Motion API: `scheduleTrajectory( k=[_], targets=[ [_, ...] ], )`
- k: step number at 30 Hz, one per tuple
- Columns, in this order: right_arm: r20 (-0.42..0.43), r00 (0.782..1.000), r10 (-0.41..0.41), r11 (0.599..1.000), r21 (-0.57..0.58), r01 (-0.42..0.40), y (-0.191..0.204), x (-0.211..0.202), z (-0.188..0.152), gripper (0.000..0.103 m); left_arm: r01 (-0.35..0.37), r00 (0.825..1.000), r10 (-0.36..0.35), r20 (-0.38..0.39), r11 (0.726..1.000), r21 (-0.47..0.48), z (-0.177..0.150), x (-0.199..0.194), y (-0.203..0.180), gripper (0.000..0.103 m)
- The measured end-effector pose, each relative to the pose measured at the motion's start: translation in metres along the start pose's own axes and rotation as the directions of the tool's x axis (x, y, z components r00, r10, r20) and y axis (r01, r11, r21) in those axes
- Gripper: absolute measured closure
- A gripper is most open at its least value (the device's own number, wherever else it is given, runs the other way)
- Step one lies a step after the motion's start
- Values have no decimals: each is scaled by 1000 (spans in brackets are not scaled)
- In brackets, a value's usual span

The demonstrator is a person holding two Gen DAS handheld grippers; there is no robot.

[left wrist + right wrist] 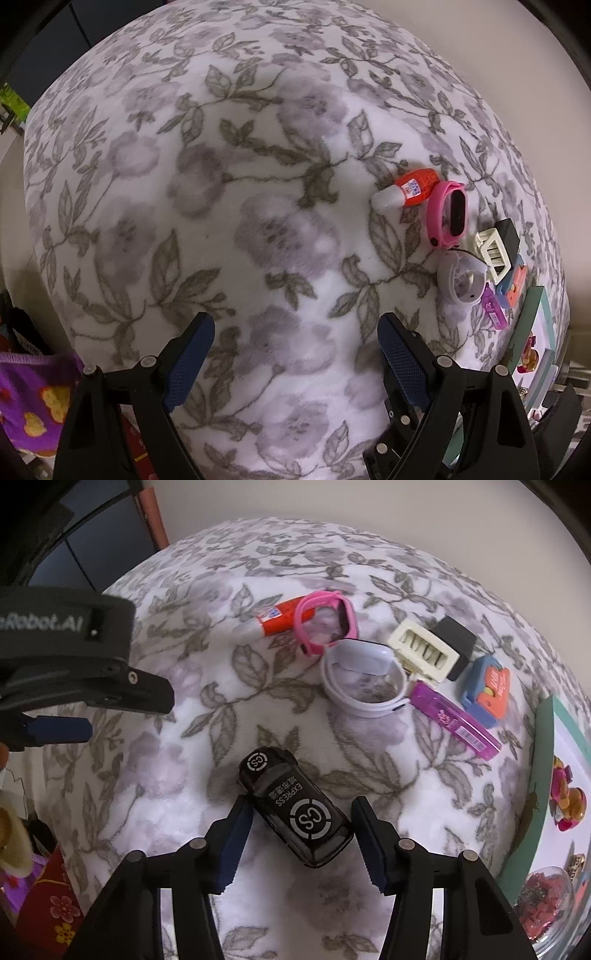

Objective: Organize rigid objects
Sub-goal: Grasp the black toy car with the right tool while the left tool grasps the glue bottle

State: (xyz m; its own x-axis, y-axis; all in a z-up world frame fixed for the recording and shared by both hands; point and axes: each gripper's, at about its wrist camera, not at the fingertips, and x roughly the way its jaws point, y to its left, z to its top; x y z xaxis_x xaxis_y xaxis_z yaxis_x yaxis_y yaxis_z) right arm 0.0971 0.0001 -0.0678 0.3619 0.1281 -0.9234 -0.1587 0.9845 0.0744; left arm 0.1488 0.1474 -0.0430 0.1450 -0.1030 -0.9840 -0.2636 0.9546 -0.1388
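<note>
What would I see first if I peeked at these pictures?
A shiny black toy van with white "CS EXPRESS" letters lies on the flowery blanket, right between the open jaws of the right gripper. Behind it sits a pink watch beside a white one.

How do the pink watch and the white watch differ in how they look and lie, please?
The pink watch stands on edge against the orange bottle; the white watch lies flat, loop upward. The pink one's screen looks dark in the left wrist view, while the white one's case is pale. Both are closed loops on the floral blanket.
</note>
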Motion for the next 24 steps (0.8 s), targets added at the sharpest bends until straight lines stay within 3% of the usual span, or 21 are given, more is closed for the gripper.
scheduleTrajectory(
  k=[14, 19, 24],
  targets=[
    [66, 997, 26, 966, 253, -42, -75, -28, 5, 45, 54, 993, -53, 108, 999, -6, 38, 12, -23, 13],
    [92, 995, 24, 945, 323, -53, -101, -41, 4, 45, -18, 981, -4, 192, 993, 113, 54, 21, -54, 13],
    [116, 993, 23, 928, 366, -65, -121, -51, 4, 45, -101, 976, 58, 212, 975, 197, 65, 43, -75, 13]
  ],
)
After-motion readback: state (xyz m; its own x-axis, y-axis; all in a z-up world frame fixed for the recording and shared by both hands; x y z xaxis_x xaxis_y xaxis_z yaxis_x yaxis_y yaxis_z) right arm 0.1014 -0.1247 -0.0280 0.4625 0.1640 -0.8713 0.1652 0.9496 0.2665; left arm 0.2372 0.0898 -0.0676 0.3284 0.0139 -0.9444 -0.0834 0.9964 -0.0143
